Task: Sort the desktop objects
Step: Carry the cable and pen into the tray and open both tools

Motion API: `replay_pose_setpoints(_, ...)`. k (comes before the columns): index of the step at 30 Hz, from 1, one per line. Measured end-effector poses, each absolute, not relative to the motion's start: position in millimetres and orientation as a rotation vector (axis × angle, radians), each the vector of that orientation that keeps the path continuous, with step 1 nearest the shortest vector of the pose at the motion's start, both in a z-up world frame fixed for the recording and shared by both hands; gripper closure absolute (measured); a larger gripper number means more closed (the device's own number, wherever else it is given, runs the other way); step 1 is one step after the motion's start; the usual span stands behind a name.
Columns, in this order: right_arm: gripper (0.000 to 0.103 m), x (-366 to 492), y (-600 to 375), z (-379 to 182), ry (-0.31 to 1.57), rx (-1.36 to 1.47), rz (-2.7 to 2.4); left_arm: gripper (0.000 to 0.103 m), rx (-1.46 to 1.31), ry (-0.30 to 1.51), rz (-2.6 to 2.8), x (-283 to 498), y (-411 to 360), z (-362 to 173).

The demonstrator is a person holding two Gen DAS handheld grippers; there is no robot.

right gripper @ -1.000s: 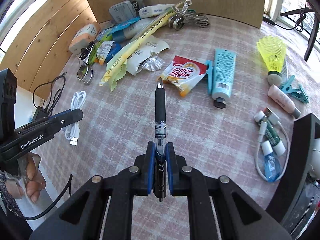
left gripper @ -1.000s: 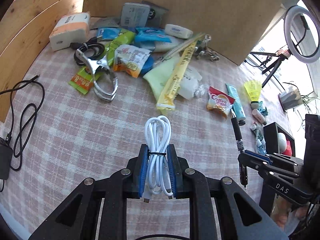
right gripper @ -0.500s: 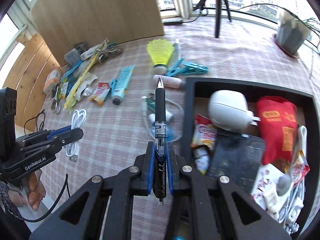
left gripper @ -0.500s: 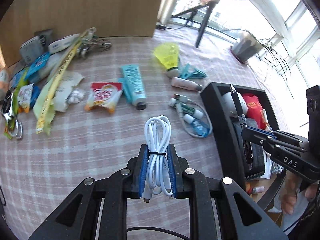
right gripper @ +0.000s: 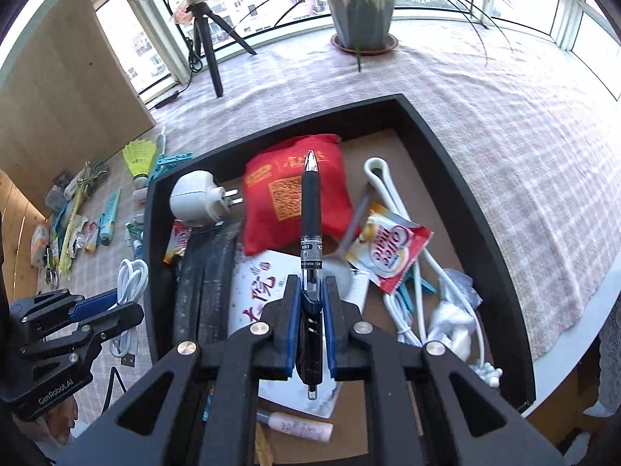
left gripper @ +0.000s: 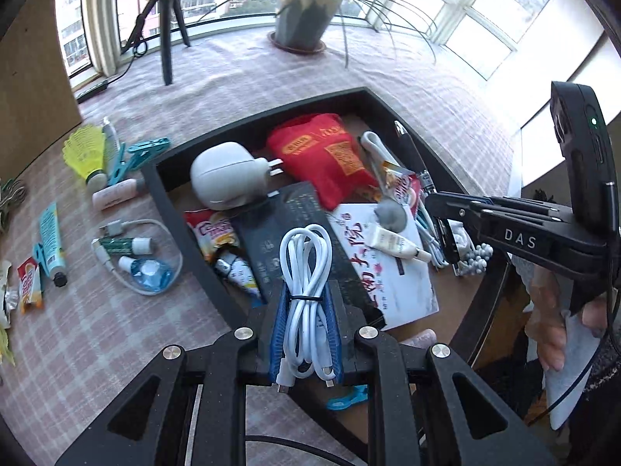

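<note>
Tongs on the left clamp a coiled white USB cable; right tongs clamp a black pen, both above the black tray.

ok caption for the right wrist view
Right gripper holds a black pen above the cluttered black tray.
</note>
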State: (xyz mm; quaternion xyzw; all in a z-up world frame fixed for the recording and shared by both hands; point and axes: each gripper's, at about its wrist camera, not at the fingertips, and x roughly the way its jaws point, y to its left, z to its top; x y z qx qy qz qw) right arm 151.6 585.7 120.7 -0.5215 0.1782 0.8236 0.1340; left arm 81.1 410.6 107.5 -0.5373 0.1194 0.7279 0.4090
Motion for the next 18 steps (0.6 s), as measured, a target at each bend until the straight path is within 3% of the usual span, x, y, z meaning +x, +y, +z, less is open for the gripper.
replay_pose_setpoints(12,0.091,178.6,613.0,120.1,0.600,-1.476,2.314,0.084,-1.301,0.487,1.745,130.2,462.3,103.1)
replay_pose_setpoints(13,0.091,178.6,612.6,120.5,0.598,-1.481,2.317,0.083,-1.297,0.491,1.750,131.3,462.6,103.7)
replay_pose_setpoints(14,0.090,179.1,611.8,121.4,0.590,-1.480,2.314,0.072,-1.299,0.499,1.757,131.8,463.0,104.3)
replay_pose_setpoints(16,0.084,178.6,609.4,124.1,0.574,-1.473,2.323,0.061,-1.283,0.490,1.773,132.0,460.6,107.8)
replay_pose_setpoints(18,0.079,176.2,607.0,126.4,0.568,-1.470,2.337,0.061,-1.277,0.485,1.786,131.1,458.7,111.6)
